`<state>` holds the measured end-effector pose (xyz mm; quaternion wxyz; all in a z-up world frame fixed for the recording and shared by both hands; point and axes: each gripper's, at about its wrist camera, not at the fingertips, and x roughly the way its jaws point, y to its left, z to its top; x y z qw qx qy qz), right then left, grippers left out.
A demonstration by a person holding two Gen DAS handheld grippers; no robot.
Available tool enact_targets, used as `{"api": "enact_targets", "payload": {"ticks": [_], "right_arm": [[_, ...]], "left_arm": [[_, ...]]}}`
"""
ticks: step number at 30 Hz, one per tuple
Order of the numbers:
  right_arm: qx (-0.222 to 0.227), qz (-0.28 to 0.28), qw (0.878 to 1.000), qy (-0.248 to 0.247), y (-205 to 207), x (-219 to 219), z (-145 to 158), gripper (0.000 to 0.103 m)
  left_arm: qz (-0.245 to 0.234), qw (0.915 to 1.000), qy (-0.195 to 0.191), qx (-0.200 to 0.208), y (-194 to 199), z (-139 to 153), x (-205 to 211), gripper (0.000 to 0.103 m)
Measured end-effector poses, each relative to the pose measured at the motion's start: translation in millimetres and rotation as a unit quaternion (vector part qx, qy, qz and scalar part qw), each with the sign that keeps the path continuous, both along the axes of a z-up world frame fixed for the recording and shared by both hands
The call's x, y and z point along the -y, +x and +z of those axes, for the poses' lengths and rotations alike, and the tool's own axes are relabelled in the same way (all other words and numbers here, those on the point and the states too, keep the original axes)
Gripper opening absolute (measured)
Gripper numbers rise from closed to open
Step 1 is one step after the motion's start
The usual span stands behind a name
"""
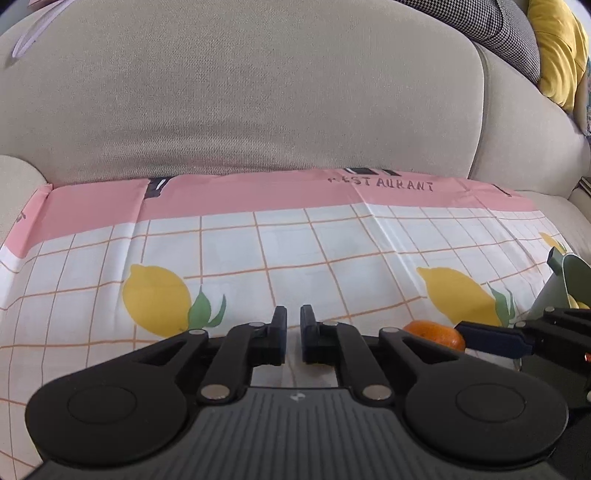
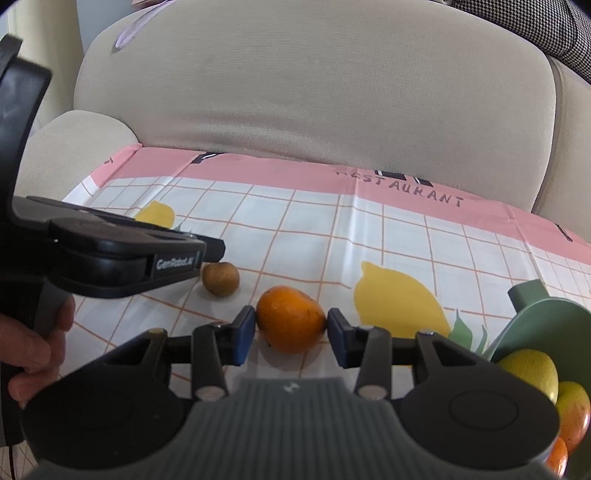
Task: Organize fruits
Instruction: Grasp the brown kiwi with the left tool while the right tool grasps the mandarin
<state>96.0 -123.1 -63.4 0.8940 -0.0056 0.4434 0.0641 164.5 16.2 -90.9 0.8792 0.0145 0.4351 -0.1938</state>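
Observation:
An orange lies on the lemon-print cloth, and my right gripper is shut on it, a blue pad on each side. The orange also shows in the left wrist view. A small brown fruit lies on the cloth to its left, just below my left gripper. In its own view my left gripper is shut with nothing between its fingers. A green bowl at the right holds a yellow-green fruit and orange ones.
The cloth covers a beige sofa seat; the backrest rises close behind. A checked cushion and a yellow one lie at the upper right. The person's hand holds the left gripper's handle.

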Motion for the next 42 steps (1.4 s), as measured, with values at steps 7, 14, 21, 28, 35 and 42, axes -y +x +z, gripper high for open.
{"api": "enact_targets", "payload": {"ticks": [7,14,21,28,35,42], "right_arm": [[0.0,0.001,1.0,0.001,-0.9,-0.8,-0.1,0.04],[0.003,0.011,1.0,-0.003,-3.6,0.0,1.1,0.04],[0.004,0.013,1.0,-0.024,-10.6,4.0,6.0,0.039],[0.02,-0.018,0.999,-0.024,-9.8,17.8,18.4,0.039],[0.023,-0.044,0.999,-0.015,-4.6,29.5,22.0,0.039],[0.029,-0.053,0.998,-0.013,-1.4,34.7,23.5,0.039]], "left_arm": [[-0.01,0.9999,-0.009,-0.006,-10.3,-4.5,-9.8,0.037],[-0.051,0.998,-0.036,0.006,-15.3,2.8,1.2,0.048],[-0.087,0.9947,-0.054,-0.001,-7.5,7.8,19.7,0.047],[-0.093,0.9947,-0.044,-0.005,3.1,6.9,31.2,0.047],[-0.085,0.9961,-0.024,-0.009,17.7,-0.5,43.8,0.047],[-0.097,0.995,-0.016,-0.015,21.4,-5.0,53.2,0.039]]}}
